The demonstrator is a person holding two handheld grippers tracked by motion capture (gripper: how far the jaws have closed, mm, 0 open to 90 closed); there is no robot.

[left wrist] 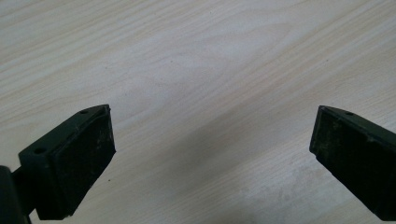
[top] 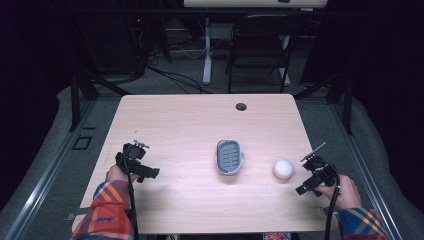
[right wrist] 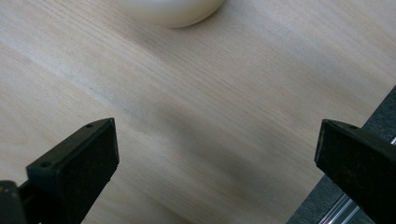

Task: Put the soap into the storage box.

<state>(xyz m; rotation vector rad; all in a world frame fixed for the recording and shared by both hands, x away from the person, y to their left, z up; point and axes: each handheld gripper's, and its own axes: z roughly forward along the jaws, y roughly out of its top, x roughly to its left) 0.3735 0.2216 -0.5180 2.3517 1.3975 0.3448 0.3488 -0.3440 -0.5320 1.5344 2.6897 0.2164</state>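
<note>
A cream-white ball (top: 283, 169) rests on the light wooden table (top: 190, 125), right of a small grey tray (top: 228, 156) at the table's middle. My right gripper (top: 306, 186) is held low just right of the ball, near the table's right edge; in the right gripper view its jaws stand wide apart and empty (right wrist: 215, 154), with the ball (right wrist: 170, 10) ahead at the top edge. My left gripper (top: 150, 172) hovers over the left part of the table, its jaws wide open over bare wood (left wrist: 212, 144).
A round cable hole (top: 241, 106) sits near the table's far edge. A dark folding chair (top: 260, 45) and a white desk leg (top: 206, 50) stand beyond the table. The table's right edge and a metal rail (right wrist: 336, 212) lie under the right jaw.
</note>
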